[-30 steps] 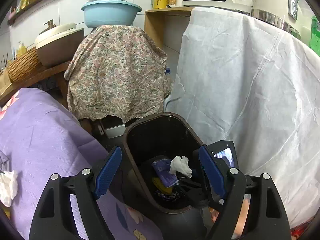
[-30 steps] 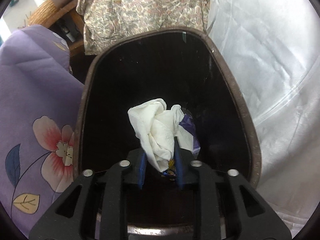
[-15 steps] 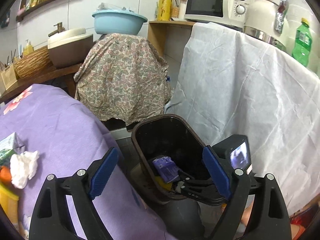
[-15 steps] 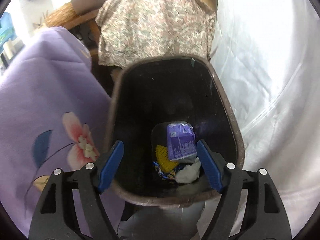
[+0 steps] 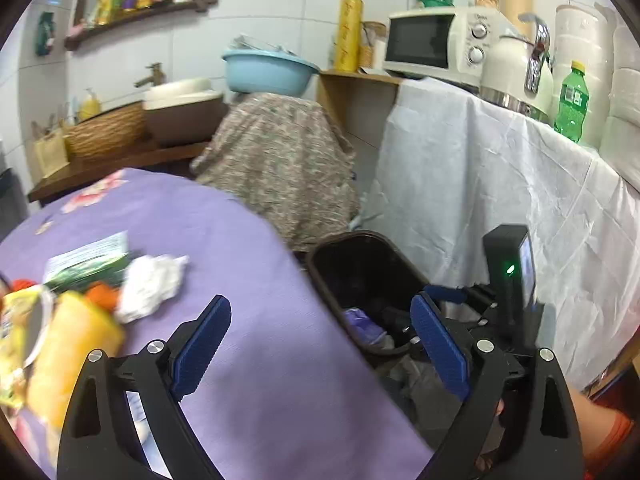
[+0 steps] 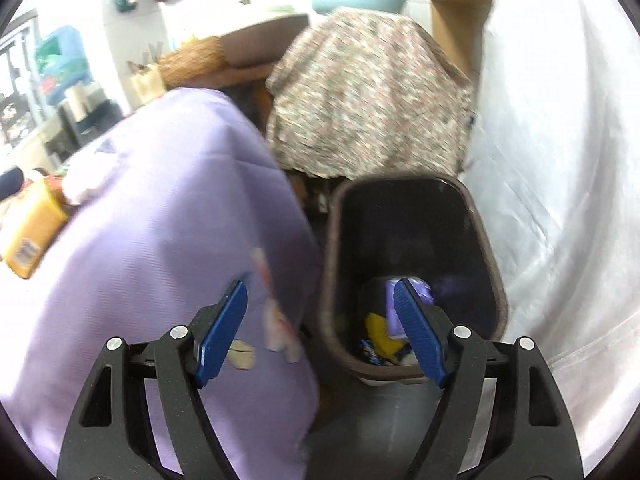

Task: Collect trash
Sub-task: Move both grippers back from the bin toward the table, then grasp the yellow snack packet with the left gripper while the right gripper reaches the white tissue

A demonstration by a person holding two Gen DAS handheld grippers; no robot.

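1. Yellow packet (image 5: 60,356): lies at the far left of the purple tablecloth (image 5: 248,264), blurred, beside other wrappers that cannot be identified.
2. Crumpled white tissue (image 5: 150,286): rests on the tablecloth just right of the yellow packet, touching a green-and-white leaflet (image 5: 86,258).
3. Left gripper (image 5: 320,344): jaws spread wide, nothing between them; positioned over the tablecloth edge, the tissue ahead and to its left.
4. Brown trash bin (image 5: 320,280): stands on the floor between the tablecloth and a white sheet (image 5: 500,184). Inside lie a purple wrapper (image 6: 420,290), a yellow item (image 6: 378,332) and other scraps.
5. Right gripper (image 6: 320,332): jaws spread wide, empty; its left finger is over the tablecloth, its right finger over the bin opening.
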